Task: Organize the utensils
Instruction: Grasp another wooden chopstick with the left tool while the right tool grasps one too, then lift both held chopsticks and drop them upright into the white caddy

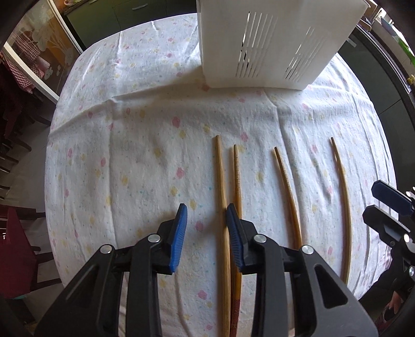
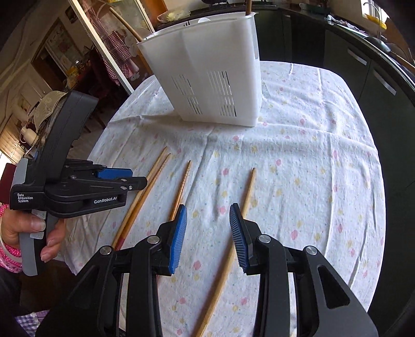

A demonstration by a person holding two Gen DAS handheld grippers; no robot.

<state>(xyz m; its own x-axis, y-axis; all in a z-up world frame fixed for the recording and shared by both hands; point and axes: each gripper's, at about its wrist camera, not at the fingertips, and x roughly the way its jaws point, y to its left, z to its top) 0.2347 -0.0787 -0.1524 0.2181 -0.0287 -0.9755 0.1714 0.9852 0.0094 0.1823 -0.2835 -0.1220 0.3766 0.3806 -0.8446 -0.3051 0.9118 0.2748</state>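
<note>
Kitchen cabinets in dark green run behind a table draped in a soft, wrinkled white tablecloth (image 1: 145, 134) sprinkled with small pink and yellow flowers. At its far side stands one white plastic utensil holder (image 1: 269, 44), a tall, smooth-walled box with groups of narrow vertical slots cut low in its front; from the right wrist view its rim shows, and at least two wooden sticks (image 2: 249, 7) rise out of it. Nearer, on the cloth and well apart from the box, lie thin, tapered wooden chopsticks in three groups: a loose pair (image 1: 220, 186) on the left, side by side, one of them ringed with fine grooves toward its tip; a closed pair (image 1: 286, 186) in the middle; and on the right what may be one stick or two pressed together (image 1: 342, 186), I cannot tell which. The left gripper (image 1: 206, 225), black with ribbed blue pads, points steeply down with its jaws parted; the left pair passes beside and under its right finger, and nothing is pinched. The right gripper (image 2: 208, 223), of the same make, hovers with its jaws spread over bare cloth, between the middle pair and the rightmost stick, gripping nothing.
</note>
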